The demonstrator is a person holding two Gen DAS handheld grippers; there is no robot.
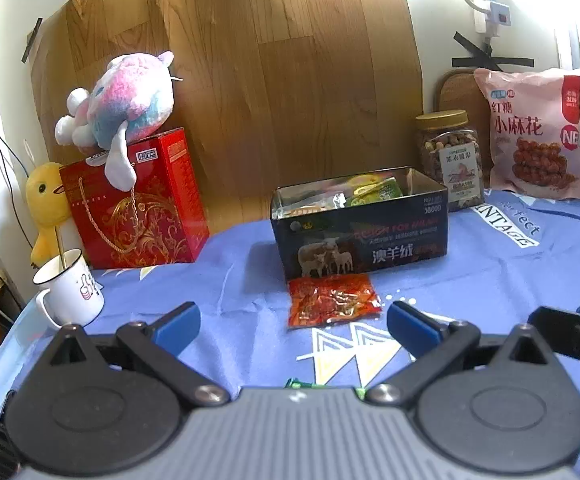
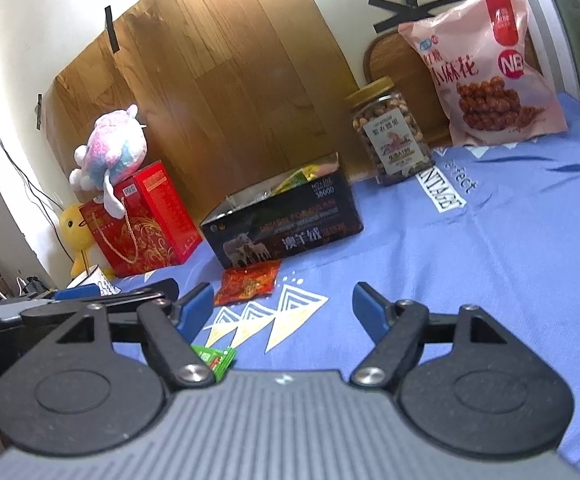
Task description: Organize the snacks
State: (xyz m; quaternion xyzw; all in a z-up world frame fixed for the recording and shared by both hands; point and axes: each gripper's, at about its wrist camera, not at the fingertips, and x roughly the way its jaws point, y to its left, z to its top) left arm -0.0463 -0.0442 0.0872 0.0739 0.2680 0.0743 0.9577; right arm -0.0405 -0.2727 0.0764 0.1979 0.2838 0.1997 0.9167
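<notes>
Left to right on my feeds: white mug [image 1: 71,290] at 9 o'clock on the blue-clothed tabletop [image 1: 490,280]; behind it a yellow chick toy [image 1: 45,208] beside a red gift box [image 1: 137,204], which carries a pink-and-blue plush [image 1: 125,100]. Centre, 12 o'clock: the open black tin [image 1: 362,232], with snack packets visible inside. Red snack packet [image 1: 334,299] lies flat just in front of the tin, touching or nearly touching its front wall. My left claw [image 1: 293,322] spread wide, nothing between its blue pads, the red packet just ahead of it. A green packet [image 2: 215,359] lies at the right claw's left linkage. My right claw [image 2: 282,305] is likewise wide and holds nothing. At 1 o'clock a jar of nuts [image 1: 450,160]; at 2 o'clock a pink snack bag [image 1: 540,132] standing upright.
</notes>
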